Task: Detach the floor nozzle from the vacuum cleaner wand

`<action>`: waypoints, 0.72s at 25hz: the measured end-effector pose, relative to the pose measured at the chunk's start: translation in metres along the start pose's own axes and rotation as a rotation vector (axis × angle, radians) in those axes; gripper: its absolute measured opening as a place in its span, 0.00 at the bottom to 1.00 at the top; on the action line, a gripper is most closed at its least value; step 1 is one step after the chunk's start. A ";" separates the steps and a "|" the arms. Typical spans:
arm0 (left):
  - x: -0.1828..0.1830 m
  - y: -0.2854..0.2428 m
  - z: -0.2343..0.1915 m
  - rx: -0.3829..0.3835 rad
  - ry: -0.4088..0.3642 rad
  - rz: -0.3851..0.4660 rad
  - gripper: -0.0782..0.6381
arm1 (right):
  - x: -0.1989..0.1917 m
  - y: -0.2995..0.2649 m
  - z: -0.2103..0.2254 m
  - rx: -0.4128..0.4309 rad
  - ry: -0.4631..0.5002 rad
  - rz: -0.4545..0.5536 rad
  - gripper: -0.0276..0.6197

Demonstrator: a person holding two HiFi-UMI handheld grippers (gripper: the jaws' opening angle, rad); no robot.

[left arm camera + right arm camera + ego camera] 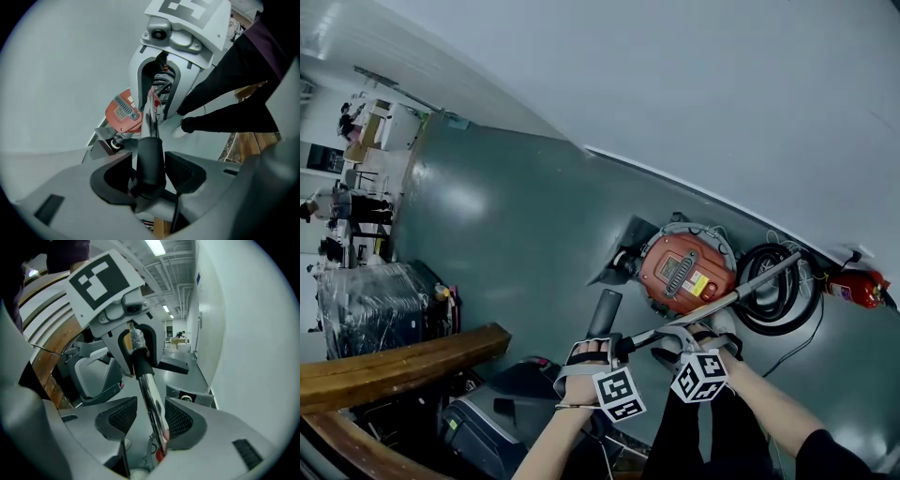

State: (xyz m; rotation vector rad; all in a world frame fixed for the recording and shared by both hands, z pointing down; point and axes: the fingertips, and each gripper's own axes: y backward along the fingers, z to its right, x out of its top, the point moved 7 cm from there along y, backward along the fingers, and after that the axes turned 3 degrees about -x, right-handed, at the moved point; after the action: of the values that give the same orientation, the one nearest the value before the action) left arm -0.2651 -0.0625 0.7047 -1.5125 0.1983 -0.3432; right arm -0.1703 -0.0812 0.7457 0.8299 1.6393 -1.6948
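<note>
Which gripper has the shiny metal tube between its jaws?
The right gripper: its open jaws straddle the shiny tube. The left gripper straddles the black tube.

- A red fire extinguisher (pixel 855 285) is seen at the foot of the white wall (pixel 694 84).
- A wooden beam (pixel 403 361) is placed near a plastic-wrapped stack (pixel 370 305) on the grey-green floor (pixel 516 216).

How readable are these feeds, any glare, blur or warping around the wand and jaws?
Head view: heavy fisheye bends the wall line, a glare patch sits on the floor, the wand is sharp. Left gripper view: the black tube between the open jaws looks soft and dark. Right gripper view: the chrome wand mirrors reflections, ceiling lights flare, corners go black.
</note>
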 end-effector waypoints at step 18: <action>0.010 -0.006 0.000 -0.024 -0.021 -0.021 0.36 | 0.003 -0.031 0.000 -0.028 0.182 -0.057 0.30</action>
State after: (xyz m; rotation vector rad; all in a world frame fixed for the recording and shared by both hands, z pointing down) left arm -0.2563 -0.0662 0.7115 -1.5419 0.1706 -0.3429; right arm -0.1966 -0.0808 0.7617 0.9551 1.8195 -1.6720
